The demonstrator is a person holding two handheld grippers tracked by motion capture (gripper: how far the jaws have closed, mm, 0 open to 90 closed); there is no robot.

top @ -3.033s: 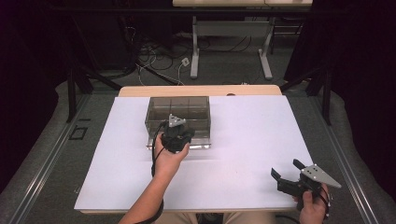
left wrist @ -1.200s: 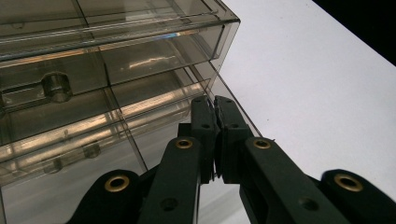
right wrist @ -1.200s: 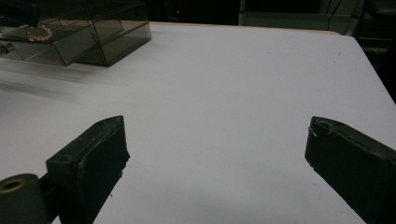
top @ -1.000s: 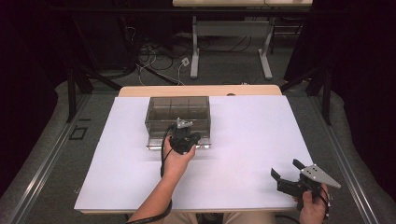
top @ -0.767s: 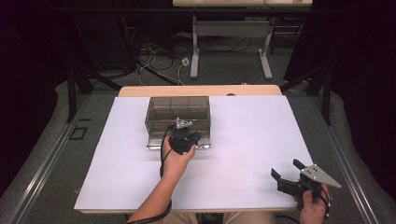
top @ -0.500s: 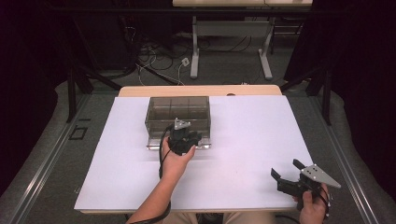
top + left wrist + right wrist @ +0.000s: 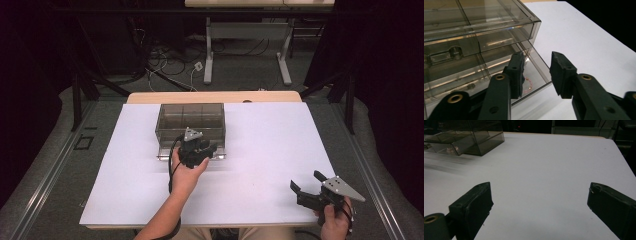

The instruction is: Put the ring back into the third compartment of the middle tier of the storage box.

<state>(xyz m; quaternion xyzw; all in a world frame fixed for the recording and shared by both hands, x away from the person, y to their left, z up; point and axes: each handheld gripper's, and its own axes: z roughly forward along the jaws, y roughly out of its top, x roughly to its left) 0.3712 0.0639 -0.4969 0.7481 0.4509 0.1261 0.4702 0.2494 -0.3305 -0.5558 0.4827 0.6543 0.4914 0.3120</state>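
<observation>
High view: two grippers over a white table (image 7: 260,150) with a clear box (image 7: 190,120) on it.

Left gripper (image 7: 537,68) is at the front of the clear box, by its pulled-out bottom drawer (image 7: 534,75) (one jaw is over the drawer, the other just outside its corner), with a narrow gap between the jaws and nothing in it. Right gripper (image 7: 306,182) sits near the table's front right corner, well apart from the box, jaws spread wide and empty.

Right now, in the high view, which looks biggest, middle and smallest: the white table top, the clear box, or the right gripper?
1. White table top, by far the largest.
2. Clear box.
3. Right gripper, smallest, though it sits nearer the camera, which makes it look a bit bigger.
</observation>
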